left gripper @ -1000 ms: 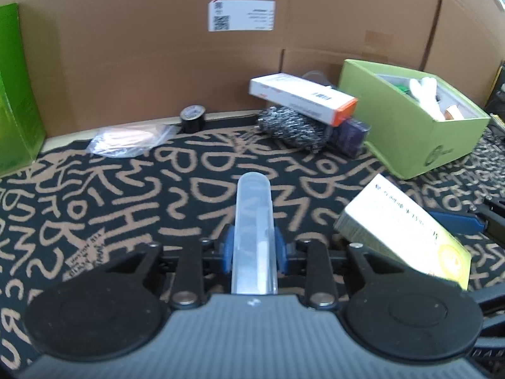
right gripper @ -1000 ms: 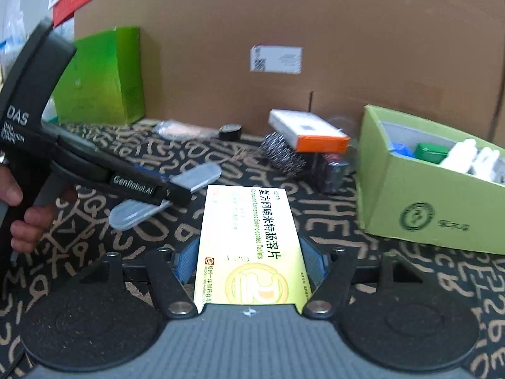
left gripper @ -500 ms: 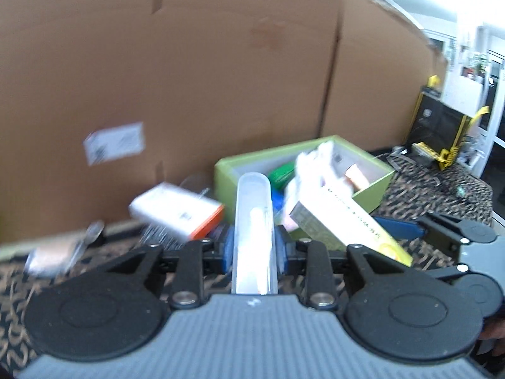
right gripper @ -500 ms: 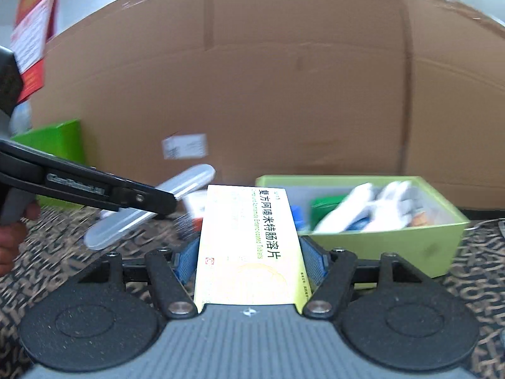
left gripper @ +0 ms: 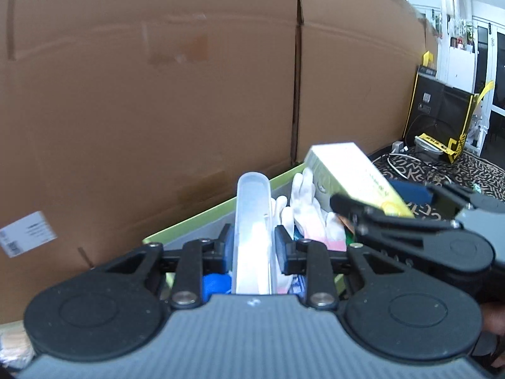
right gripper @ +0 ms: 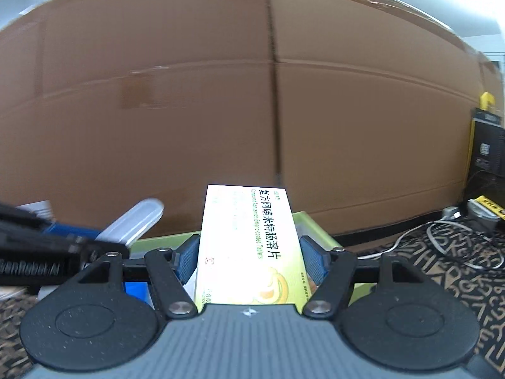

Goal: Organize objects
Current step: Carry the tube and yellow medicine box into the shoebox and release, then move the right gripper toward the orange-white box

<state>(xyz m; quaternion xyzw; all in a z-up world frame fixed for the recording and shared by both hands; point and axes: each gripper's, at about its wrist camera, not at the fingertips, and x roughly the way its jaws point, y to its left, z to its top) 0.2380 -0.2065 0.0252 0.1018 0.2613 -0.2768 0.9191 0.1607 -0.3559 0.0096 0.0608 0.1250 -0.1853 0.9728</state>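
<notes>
Both items hang over the green box [left gripper: 189, 225]: left hand-held gripper [left gripper: 254, 246] clamps the clear plastic case [left gripper: 252, 221], right hand-held gripper [right gripper: 249, 259] clamps the tablet box [right gripper: 249, 237]. Next, I judge: lower and release inside, clear of the white gloves [left gripper: 303, 205]

surface: patterned black-and-tan cloth [right gripper: 457, 271] | on it: green box [left gripper: 202, 218], white cables [right gripper: 442, 237]

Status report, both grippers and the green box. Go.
Left gripper shut on clear case. Right gripper shut on tablet box. Both over green box, white gloves already inside.
</notes>
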